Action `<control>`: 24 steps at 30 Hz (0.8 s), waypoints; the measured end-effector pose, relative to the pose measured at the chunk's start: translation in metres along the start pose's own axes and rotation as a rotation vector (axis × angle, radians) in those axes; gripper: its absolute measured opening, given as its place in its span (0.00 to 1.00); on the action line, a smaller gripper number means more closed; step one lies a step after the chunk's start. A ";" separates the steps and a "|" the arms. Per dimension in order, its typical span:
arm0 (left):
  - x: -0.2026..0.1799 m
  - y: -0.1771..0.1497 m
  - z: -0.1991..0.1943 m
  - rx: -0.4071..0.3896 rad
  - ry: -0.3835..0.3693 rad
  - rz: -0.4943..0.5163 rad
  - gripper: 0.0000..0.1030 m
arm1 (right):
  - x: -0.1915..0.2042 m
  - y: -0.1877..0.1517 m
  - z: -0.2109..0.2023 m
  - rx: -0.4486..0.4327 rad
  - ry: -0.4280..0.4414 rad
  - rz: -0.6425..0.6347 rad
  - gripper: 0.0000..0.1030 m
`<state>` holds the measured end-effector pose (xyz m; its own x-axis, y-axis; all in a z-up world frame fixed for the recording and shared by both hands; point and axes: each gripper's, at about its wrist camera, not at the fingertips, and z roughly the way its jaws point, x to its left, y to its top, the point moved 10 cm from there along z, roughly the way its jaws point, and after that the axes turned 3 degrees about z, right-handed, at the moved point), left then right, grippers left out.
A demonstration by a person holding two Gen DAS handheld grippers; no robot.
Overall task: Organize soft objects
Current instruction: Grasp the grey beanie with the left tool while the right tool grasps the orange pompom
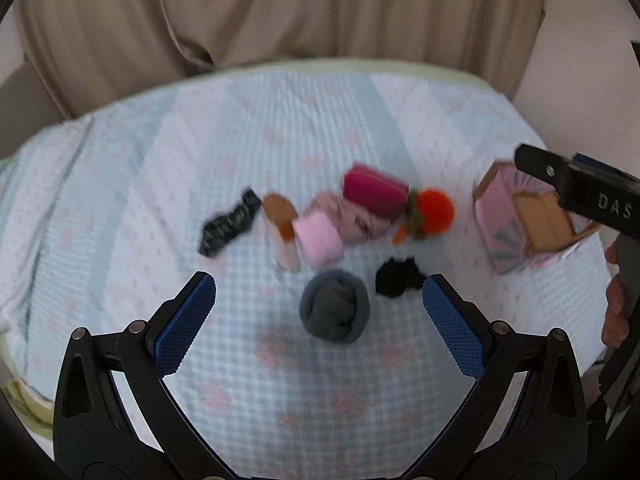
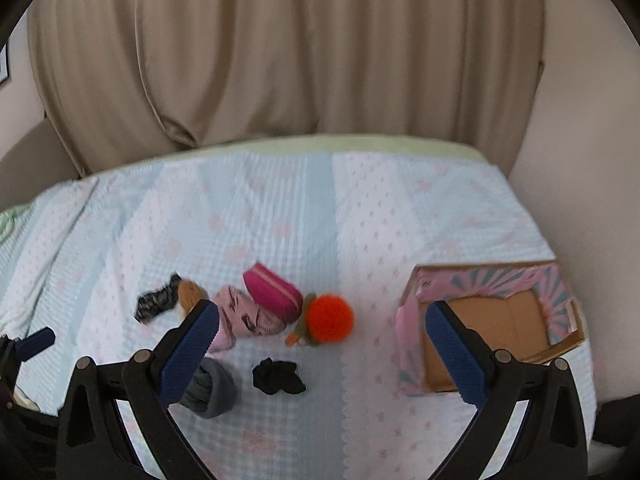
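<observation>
Between left gripper [image 1: 319, 286] pads: grey sock roll [image 1: 334, 306], untouched | both jaws wide, empty | right gripper [image 2: 322, 314] above bedspread [image 2: 280, 208]

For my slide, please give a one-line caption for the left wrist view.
Open left gripper above a rolled grey sock on the bed cover, with other soft items and an open box beyond.

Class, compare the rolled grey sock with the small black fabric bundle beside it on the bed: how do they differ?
The grey sock is rolled into a neat round ball; the black bundle is a loose, crumpled heap. The grey sock looks larger and taller, the black bundle smaller and flatter. The grey sock lies nearer the left gripper, the black bundle further right. Both are soft and lie loose on the bedspread, outside the box.
</observation>
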<state>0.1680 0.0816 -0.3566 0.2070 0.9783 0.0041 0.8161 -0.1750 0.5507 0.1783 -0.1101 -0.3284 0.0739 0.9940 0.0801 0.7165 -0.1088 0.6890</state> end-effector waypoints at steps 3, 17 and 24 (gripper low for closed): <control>-0.007 -0.024 0.040 0.053 -0.016 0.006 0.99 | 0.004 -0.020 0.037 0.038 0.009 0.006 1.00; -0.012 -0.082 0.169 0.150 -0.011 -0.018 0.98 | -0.014 -0.073 0.189 0.129 0.009 0.113 0.89; -0.032 -0.081 0.188 0.158 -0.055 -0.006 0.79 | -0.020 -0.084 0.228 0.157 0.017 0.136 0.73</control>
<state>0.1971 0.0438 -0.5582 0.2282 0.9725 -0.0471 0.8911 -0.1891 0.4124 0.2753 -0.1192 -0.5522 0.1665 0.9700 0.1774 0.8002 -0.2380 0.5506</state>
